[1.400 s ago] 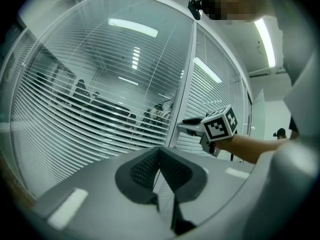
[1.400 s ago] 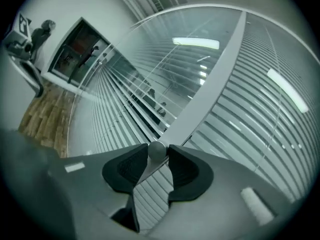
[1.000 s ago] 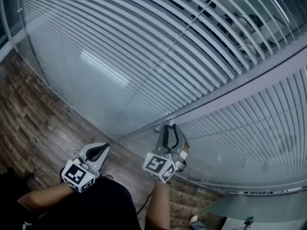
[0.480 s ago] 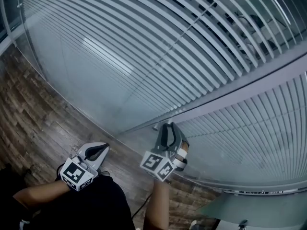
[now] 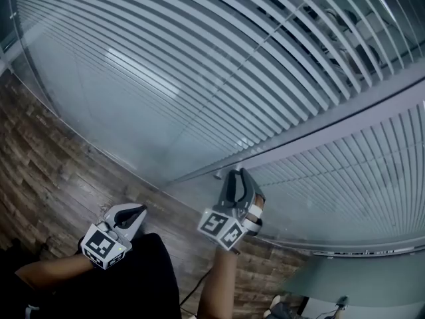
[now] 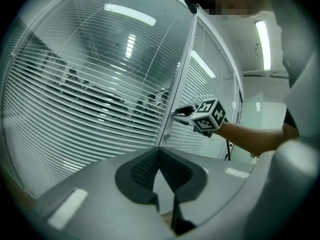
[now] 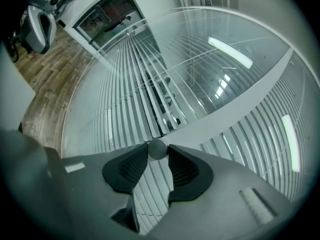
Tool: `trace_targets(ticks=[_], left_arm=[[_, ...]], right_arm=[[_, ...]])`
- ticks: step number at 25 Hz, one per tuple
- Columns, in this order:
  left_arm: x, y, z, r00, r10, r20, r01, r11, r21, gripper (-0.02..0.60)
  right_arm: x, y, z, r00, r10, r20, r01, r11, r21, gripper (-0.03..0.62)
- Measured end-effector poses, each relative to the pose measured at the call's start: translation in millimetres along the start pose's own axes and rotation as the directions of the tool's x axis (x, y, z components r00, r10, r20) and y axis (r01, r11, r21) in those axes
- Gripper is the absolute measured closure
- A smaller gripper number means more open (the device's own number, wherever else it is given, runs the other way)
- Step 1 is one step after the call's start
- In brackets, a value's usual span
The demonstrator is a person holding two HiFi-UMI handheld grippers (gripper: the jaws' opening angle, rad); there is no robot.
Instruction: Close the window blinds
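White slatted blinds (image 5: 199, 72) hang behind the glass on both sides of a pale frame post (image 5: 319, 128); the slats are tilted apart and a room shows through them. In the right gripper view a small round metal knob (image 7: 157, 149) on the post sits between my right gripper's fingertips, and both pads touch it. My right gripper (image 5: 237, 173) (image 6: 175, 113) reaches up to the post. Lower and to the left, my left gripper (image 5: 136, 211) (image 6: 160, 153) is shut on nothing and stays away from the glass.
Another small round knob (image 6: 166, 136) (image 5: 217, 175) shows on the post just below my right gripper. Wood-plank floor (image 5: 46, 171) runs along the foot of the glass. A pale counter edge (image 5: 358, 281) lies at the lower right.
The view has shifted slightly. Both grippers stand almost where they were, with the left one a little lower.
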State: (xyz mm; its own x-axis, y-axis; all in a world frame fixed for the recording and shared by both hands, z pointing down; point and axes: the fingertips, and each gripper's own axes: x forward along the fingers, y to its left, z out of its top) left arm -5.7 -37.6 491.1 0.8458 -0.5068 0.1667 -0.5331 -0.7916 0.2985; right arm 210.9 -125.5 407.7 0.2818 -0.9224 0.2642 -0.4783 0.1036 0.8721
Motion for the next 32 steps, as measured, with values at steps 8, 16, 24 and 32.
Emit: trace_targets(ticks=[8,16,24,32], left_arm=[[21,-19,5,0.999,0.021,0.046,-0.022,1.0,0.004,0.58],[28,-41,12,0.998,0.038,0.048,-0.039,0.999,0.025,0.58],[36,-23,13,0.998,0.043,0.044,-0.044,0.999,0.024,0.58],[36,8,17,0.997,0.07,0.036,-0.07,0.997,-0.021,0.58]], right_arm=[[4,7,-4,0.999,0.027,0.02,-0.027,1.0,0.01,0.461],[-3,2,-1,0.996,0.033,0.082,-0.036,0.999,0.026,0.459],[-3,4,2,0.996,0.021,0.088,-0.025,0.998,0.049,0.459],[1,4,0,0.995,0.02,0.093,-0.03,0.994,0.108,0.442]])
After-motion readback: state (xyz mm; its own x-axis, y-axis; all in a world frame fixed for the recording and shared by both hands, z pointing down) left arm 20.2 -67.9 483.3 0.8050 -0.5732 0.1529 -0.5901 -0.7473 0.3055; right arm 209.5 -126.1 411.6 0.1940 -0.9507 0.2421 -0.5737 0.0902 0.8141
